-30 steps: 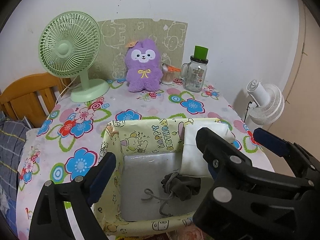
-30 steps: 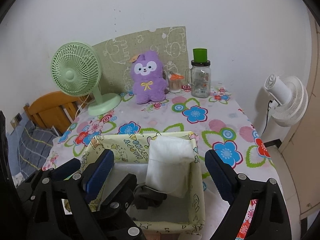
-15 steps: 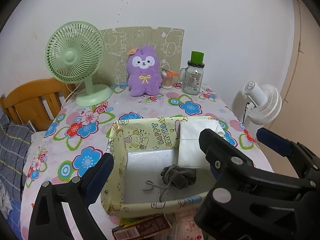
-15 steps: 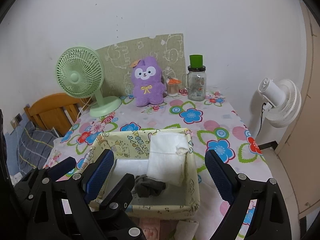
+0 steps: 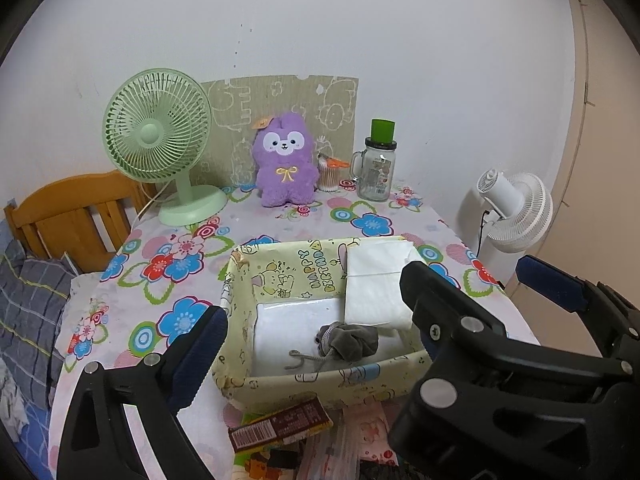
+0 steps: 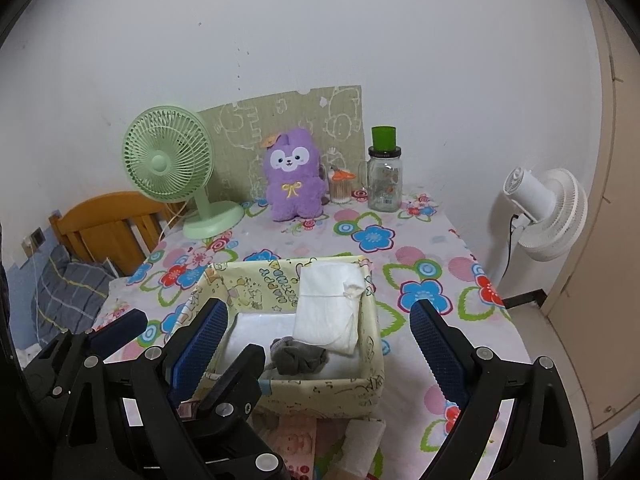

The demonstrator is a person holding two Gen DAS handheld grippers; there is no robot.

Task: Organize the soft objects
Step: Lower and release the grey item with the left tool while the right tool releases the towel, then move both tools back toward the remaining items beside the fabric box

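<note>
A yellow cartoon-print fabric basket point(image 5: 280, 276) point(image 6: 320, 396) stands on the flowered table. Inside lie a grey drawstring pouch point(image 5: 350, 340) point(image 6: 298, 358), a flat white pack point(image 5: 292, 320) and a folded white cloth point(image 5: 374, 288) point(image 6: 330, 306) leaning on the right wall. A purple plush bunny point(image 5: 285, 166) point(image 6: 295, 174) sits at the back. My left gripper point(image 5: 310, 316) is open and empty, above the basket's near side. My right gripper point(image 6: 320, 340) is open and empty, its fingers either side of the basket.
A green desk fan point(image 5: 160, 144) stands back left, a glass jar with green lid point(image 5: 378, 164) and a cotton-swab cup point(image 5: 330, 176) back right. Snack wrappers point(image 5: 280, 426) lie at the table's near edge. A white floor fan point(image 5: 514, 208) and wooden bed frame point(image 5: 76, 208) flank the table.
Both grippers have drawn back and up from the basket; it now looks smaller and farther, and wrappers at the table's near edge have come into view. Both stay open.
</note>
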